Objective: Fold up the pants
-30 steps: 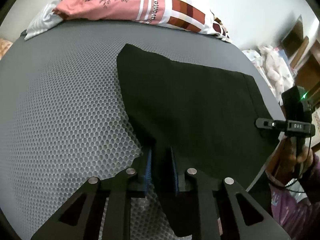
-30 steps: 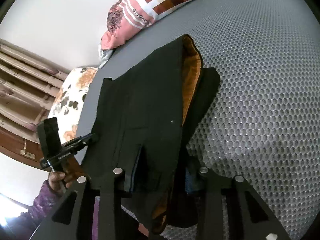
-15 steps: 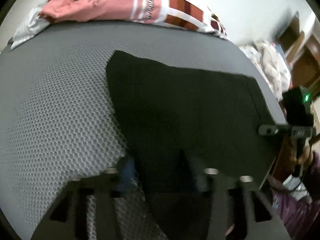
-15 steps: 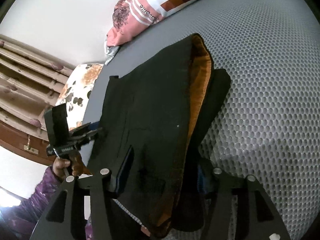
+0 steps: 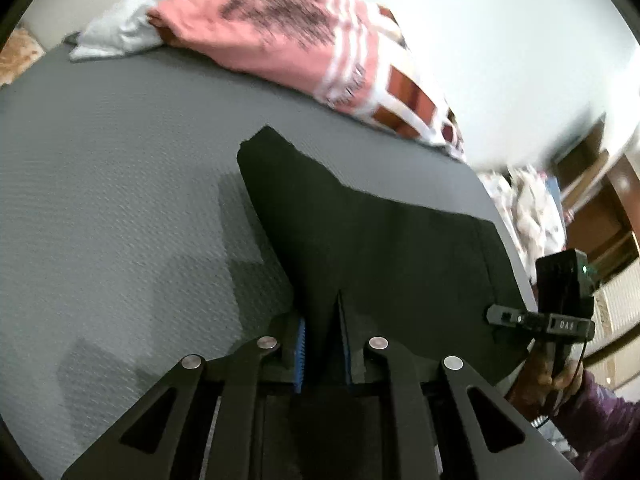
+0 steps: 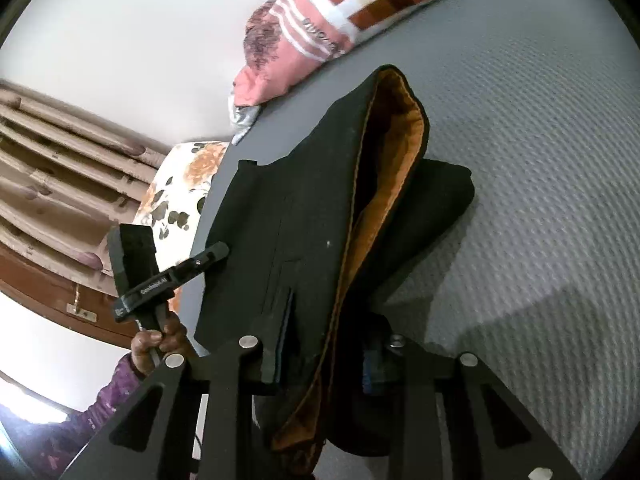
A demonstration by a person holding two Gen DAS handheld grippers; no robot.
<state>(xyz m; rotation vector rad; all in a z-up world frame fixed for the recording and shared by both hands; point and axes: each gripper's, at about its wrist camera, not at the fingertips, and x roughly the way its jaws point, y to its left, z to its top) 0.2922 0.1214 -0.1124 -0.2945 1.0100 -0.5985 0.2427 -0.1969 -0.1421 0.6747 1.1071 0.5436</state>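
Observation:
Black pants (image 5: 380, 248) with an orange lining (image 6: 394, 160) lie folded across the grey mesh mattress (image 5: 120, 200). My left gripper (image 5: 322, 320) is shut on a pinch of black cloth at the near edge, its blue pads tight on it. In the right wrist view that gripper (image 6: 220, 250) sits at the pants' (image 6: 304, 208) left edge. My right gripper (image 6: 328, 344) grips the thick lined edge, its jaws closing on the bunched layers and holding them off the mattress (image 6: 540, 160). In the left wrist view it (image 5: 496, 314) is at the pants' right edge.
A pink striped pillow (image 5: 288, 36) lies along the far side of the bed. A floral cushion (image 6: 180, 184) and wooden furniture (image 6: 48, 160) stand beyond the bed's edge. A person's hand (image 6: 160, 340) in a purple sleeve holds the left gripper.
Both grippers have shifted along the bed with the pants, and the left view has rolled. The left jaws widened, then closed tight on the cloth. The right jaws have narrowed on the lined edge.

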